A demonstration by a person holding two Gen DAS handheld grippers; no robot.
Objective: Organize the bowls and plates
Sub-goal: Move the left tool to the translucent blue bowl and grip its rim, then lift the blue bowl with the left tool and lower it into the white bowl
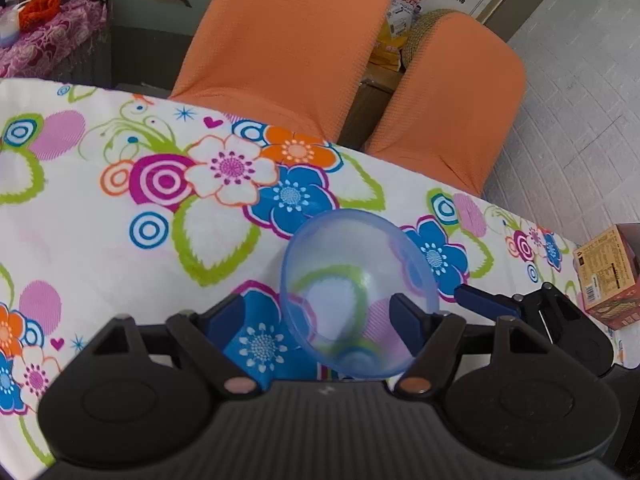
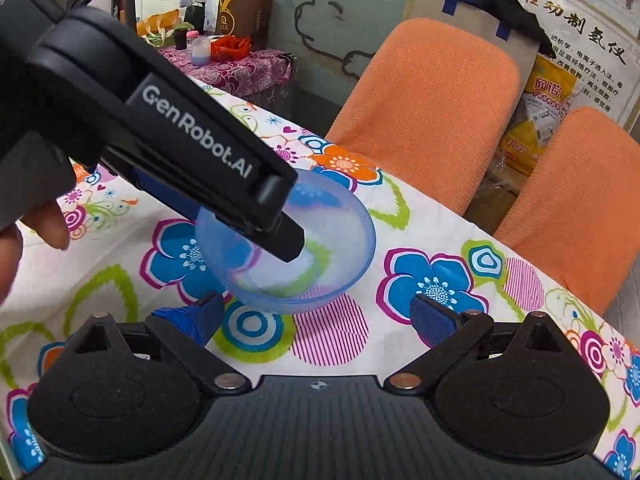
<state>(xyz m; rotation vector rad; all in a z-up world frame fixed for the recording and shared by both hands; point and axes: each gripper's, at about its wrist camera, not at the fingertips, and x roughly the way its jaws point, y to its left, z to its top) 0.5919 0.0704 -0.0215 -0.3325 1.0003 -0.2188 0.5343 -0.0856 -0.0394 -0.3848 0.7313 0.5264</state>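
One translucent blue plastic bowl [image 2: 316, 240], tilted above the floral-clothed worktop [image 2: 400, 344], is pinched at its rim by the left hand-held gripper [image 2: 280, 236]; the right hand-held gripper [image 2: 320, 316] waits just beside it, spread wide.

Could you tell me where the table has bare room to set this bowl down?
The floral tablecloth is bare left of the blue bowl, up to the orange chairs. It is crowded on the right, where the right gripper and a cardboard box sit.
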